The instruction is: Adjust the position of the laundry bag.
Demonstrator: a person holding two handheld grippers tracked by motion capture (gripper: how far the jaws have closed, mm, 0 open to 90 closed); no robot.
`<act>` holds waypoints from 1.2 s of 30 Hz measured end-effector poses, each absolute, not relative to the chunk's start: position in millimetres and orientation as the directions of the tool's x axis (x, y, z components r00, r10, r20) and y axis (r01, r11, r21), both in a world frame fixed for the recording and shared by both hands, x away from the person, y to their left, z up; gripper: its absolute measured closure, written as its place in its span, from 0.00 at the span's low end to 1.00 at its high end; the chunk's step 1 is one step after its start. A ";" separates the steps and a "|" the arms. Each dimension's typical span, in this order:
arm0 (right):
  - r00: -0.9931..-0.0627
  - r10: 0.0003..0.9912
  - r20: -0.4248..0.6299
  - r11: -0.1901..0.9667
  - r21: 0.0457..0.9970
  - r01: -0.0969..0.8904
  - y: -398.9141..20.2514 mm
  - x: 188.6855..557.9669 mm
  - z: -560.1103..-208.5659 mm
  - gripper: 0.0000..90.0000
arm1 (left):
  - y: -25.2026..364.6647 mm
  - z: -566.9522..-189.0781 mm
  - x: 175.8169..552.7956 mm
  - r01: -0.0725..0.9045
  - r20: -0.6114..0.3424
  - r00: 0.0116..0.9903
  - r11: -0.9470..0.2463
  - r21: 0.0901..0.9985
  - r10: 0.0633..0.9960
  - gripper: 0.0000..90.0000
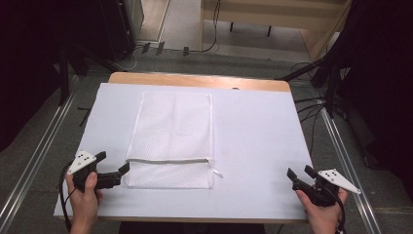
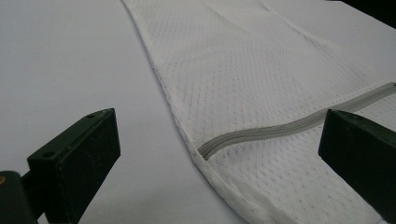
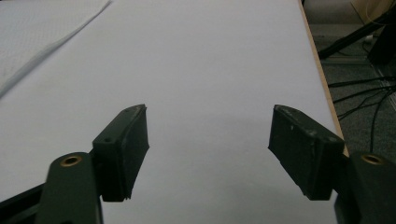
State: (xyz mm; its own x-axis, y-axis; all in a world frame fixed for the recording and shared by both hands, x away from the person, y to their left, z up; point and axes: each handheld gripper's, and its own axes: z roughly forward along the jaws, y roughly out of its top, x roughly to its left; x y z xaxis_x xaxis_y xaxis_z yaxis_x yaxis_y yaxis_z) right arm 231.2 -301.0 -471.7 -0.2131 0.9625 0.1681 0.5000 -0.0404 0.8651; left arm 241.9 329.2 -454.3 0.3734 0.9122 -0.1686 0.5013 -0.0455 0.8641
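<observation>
White mesh laundry bag [image 1: 173, 139] lies flat on counter [image 1: 253, 146]. Left tongs [image 1: 115, 165], wide, just beside its zipper [image 1: 168, 161] end. Right tongs [image 1: 300, 173], wide, well apart.

A mesh bag [image 1: 173, 139] lies flat on the tabletop [image 1: 253, 146], left of centre. The left gripper [image 1: 113, 168] sits just beside the bag's near left corner; the right gripper [image 1: 300, 173] sits near the tabletop's near right corner.
</observation>
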 end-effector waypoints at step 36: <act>-0.454 0.833 0.317 0.168 0.637 0.752 -98.1 354.7 -440.9 0.72 | 329.4 -451.2 244.4 0.504 -0.190 0.384 -0.033 0.863 0.904 0.00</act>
State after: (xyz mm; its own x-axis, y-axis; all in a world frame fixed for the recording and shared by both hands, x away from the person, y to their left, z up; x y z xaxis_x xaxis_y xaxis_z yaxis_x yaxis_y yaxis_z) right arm 354.7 -98.1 -440.9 -0.4540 0.8328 0.3166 0.7523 0.1680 0.6370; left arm 244.4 329.4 -451.2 0.3841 0.9036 -0.1895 0.5038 -0.0331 0.8632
